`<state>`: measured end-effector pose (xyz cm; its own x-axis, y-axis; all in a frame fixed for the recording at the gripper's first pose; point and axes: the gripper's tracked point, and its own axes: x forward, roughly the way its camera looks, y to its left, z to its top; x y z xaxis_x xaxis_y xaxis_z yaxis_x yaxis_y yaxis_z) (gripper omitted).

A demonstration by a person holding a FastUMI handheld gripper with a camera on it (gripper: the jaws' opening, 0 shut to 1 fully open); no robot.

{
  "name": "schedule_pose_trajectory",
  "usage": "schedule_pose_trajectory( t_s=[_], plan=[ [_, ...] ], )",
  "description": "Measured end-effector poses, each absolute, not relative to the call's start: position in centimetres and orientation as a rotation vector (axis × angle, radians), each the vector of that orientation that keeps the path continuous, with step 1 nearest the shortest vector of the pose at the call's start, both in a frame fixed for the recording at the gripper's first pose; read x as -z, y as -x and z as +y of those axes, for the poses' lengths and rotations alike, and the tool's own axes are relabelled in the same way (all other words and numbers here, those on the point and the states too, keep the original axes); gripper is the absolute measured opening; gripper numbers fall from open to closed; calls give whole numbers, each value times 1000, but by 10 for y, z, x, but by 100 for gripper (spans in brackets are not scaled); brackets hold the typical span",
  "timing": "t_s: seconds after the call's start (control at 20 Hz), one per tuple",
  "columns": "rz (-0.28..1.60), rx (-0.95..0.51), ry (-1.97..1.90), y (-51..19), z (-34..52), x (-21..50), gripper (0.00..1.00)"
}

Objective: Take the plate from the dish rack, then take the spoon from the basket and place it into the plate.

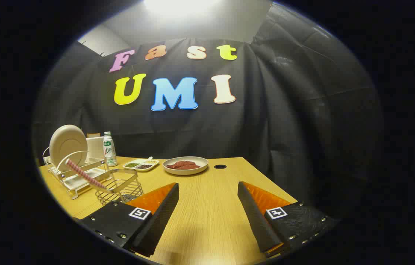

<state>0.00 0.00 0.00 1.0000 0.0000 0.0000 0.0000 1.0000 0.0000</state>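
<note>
A beige plate [68, 146] stands upright in the white dish rack [75, 176], far to the left of my fingers. In front of the rack is a wire basket [120, 189], and a spoon with a pink striped handle [84, 173] leans out of it toward the rack. My gripper [208, 187] is open above the wooden table [207, 213]; bare tabletop lies between the fingers. The basket sits just beyond the left finger [163, 209].
Beyond the fingers is a shallow bowl of reddish food [185, 165], with a divided white tray of seasonings [141, 164] to its left. A small bottle [109, 149] stands beside the rack. A round cable hole [220, 166] marks the table near its far edge.
</note>
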Motion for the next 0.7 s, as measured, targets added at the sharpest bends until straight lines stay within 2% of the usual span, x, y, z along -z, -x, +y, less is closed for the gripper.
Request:
schedule_pose_trajectory(
  t_s=[0.3, 0.7],
  plan=[
    [-44, 106, 12, -33, -35, -35, 98],
    [-14, 387, 89, 38, -77, -93, 98]
  ],
)
